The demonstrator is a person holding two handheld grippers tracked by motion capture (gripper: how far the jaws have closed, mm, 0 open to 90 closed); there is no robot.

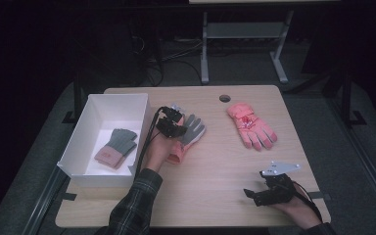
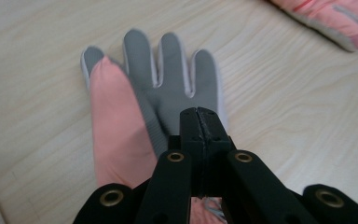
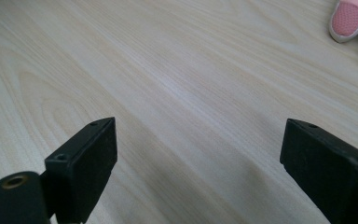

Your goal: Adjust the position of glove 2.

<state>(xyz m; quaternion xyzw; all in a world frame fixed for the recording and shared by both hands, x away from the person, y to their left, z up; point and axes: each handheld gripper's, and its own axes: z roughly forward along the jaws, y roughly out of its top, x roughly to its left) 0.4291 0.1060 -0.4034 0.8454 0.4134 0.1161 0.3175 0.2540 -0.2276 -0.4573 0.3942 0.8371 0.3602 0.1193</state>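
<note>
At the table's (image 1: 215, 196) left edge stands a white box (image 1: 78, 142) holding a grey-and-pink glove (image 1: 117, 147), cuff toward the person. Just right of the box, the left gripper (image 1: 174, 128) sits over a second grey glove (image 1: 192, 129) lying on the wood. This glove's long axis runs diagonally in the high view, fingers pointing away from the person and to the right, pink cuff (image 1: 176, 155) toward the near side under the left hand (image 1: 156, 149).

The left gripper view shows what the high view hides: the jaws are pressed together over the palm of the grey glove (image 2: 177, 93), with a pink flap (image 2: 116, 126) folded across its left part; whether cloth is pinched between them I cannot tell.

Farther right lies a pink glove (image 1: 250, 126), fingers pointing toward the person and right, well apart from the grey one.

Near the front right corner the right gripper (image 1: 254, 195) rests low over bare wood, its jaws spread wide and empty; the right gripper view shows pink fingertips (image 3: 349, 18) at its top right.
</note>
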